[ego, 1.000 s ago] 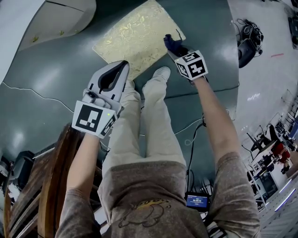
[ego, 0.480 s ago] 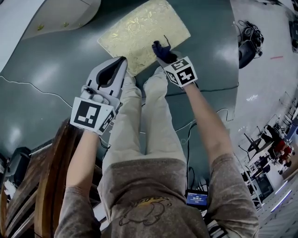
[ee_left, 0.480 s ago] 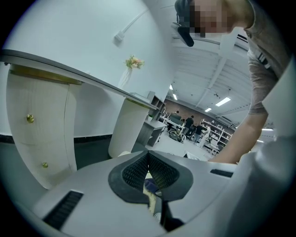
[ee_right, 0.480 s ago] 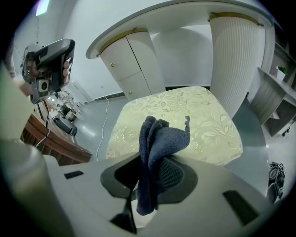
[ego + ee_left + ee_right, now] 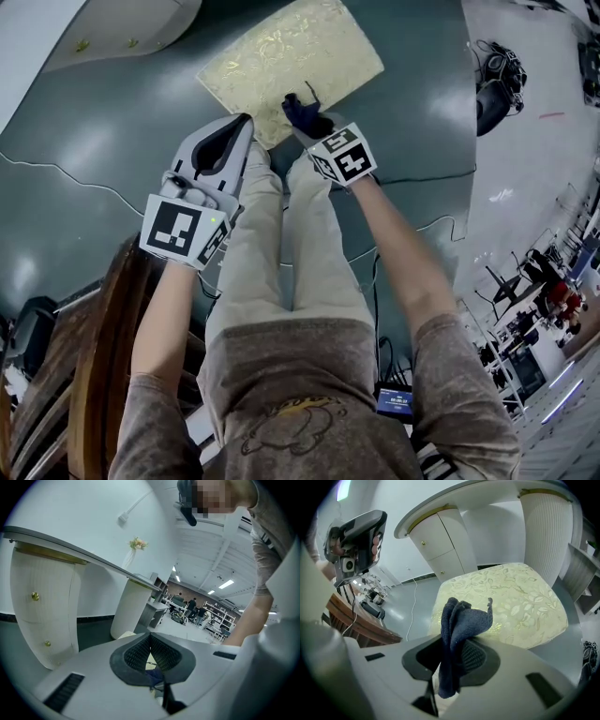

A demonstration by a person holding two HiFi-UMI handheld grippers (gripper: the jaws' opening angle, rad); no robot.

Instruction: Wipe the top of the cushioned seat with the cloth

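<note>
Cloth [image 5: 461, 620] clamped in right gripper [image 5: 307, 116] at near edge of cushioned seat [image 5: 281, 52]; left gripper [image 5: 242, 127] beside it, off the seat, over the grey floor [image 5: 112, 150].
Right gripper view: jaws pressed on a bunched dark-blue knit cloth, folds sticking up above the pads, one tail hanging below; cannot tell if it touches the seat. That view alone shows the seat's thick padded side, plus the pale yellow-gold leaf pattern on top. Left gripper view: ribbed pads meet, nothing between them; a sliver of blue cloth and seat shows behind them, with a white cabinet [image 5: 42, 611] with gold knobs at left. Head view only: person's beige trouser legs [image 5: 281, 244] between both grippers, wooden furniture [image 5: 84, 375] at lower left.
</note>
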